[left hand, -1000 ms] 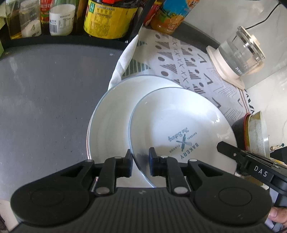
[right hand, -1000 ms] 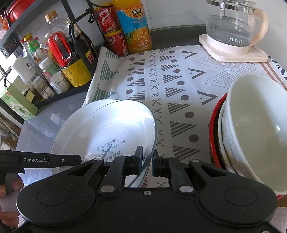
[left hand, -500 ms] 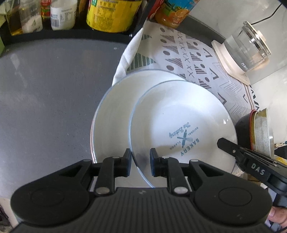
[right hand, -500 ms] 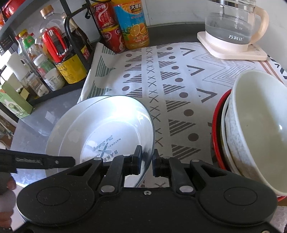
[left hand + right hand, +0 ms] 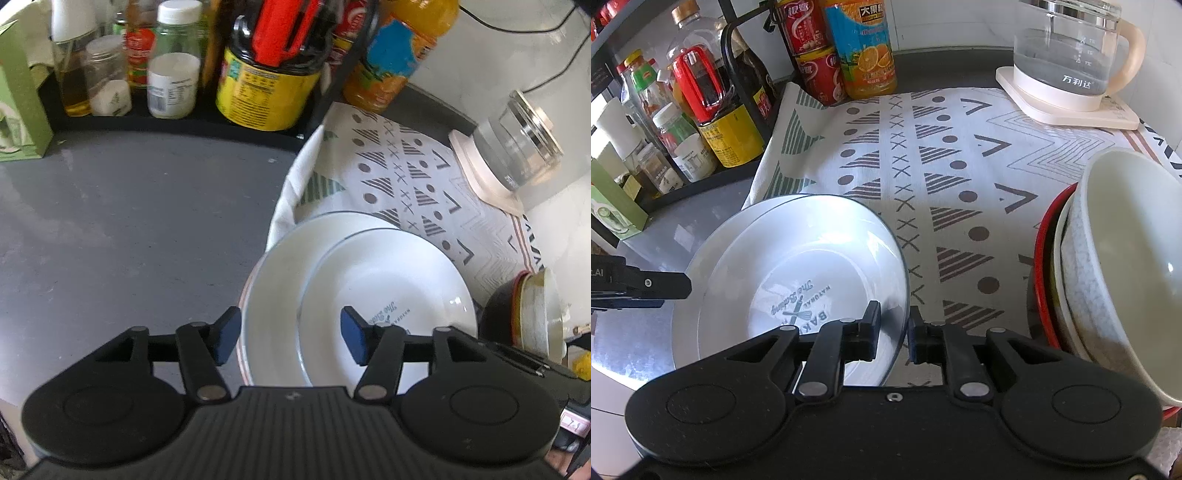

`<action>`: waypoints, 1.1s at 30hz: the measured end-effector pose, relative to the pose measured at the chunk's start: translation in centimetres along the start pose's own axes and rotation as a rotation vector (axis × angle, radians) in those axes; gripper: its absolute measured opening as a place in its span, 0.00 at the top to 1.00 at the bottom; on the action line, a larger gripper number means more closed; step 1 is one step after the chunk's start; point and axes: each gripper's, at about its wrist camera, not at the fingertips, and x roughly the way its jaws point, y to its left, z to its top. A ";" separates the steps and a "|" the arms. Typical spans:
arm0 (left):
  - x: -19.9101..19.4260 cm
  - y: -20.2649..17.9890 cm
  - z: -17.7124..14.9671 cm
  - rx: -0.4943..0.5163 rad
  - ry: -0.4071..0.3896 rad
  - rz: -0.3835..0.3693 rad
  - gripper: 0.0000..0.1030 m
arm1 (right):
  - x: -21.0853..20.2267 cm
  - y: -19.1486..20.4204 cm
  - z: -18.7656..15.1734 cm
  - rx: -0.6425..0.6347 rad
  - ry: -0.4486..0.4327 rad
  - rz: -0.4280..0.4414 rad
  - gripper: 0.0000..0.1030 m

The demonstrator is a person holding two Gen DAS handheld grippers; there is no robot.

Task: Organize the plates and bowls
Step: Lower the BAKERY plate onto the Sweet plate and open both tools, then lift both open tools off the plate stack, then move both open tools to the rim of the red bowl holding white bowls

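Two plates are stacked at the cloth's (image 5: 960, 177) left edge: a small printed plate (image 5: 812, 280) lies in a larger white plate (image 5: 273, 295), off-centre toward its right. At the right sit nested bowls (image 5: 1115, 273) — three, perhaps four; the stack is partly cut off. The left gripper (image 5: 290, 334) hangs above the plates' near-left rims, jaws opening wide, gripping nothing. The right gripper (image 5: 894, 330) straddles the small plate's right rim — jaws parting slightly, pads seemingly just clear of it.
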 end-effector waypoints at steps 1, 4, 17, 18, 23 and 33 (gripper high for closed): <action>0.1 0.1 0.0 -0.005 -0.002 0.007 0.42 | 0.1 0.1 0.0 -0.002 0.004 0.001 0.85; 0.3 0.6 -0.3 -0.017 -0.008 0.038 0.42 | 0.3 0.4 -0.2 -0.012 0.014 -0.002 0.84; 2.1 1.8 -1.3 -0.008 0.007 0.071 0.45 | 0.4 0.7 -0.2 -0.019 0.031 -0.009 0.80; 2.1 1.9 -1.3 -0.008 0.005 0.067 0.45 | 0.5 0.7 -0.2 -0.016 0.032 -0.006 0.79; 1.9 2.0 -1.3 0.003 -0.008 0.077 0.45 | 0.5 0.9 -0.3 -0.011 0.028 -0.012 0.76; 0.2 0.4 -0.3 0.070 -0.024 0.065 0.42 | -1.9 0.9 0.6 -0.030 -0.054 0.032 0.71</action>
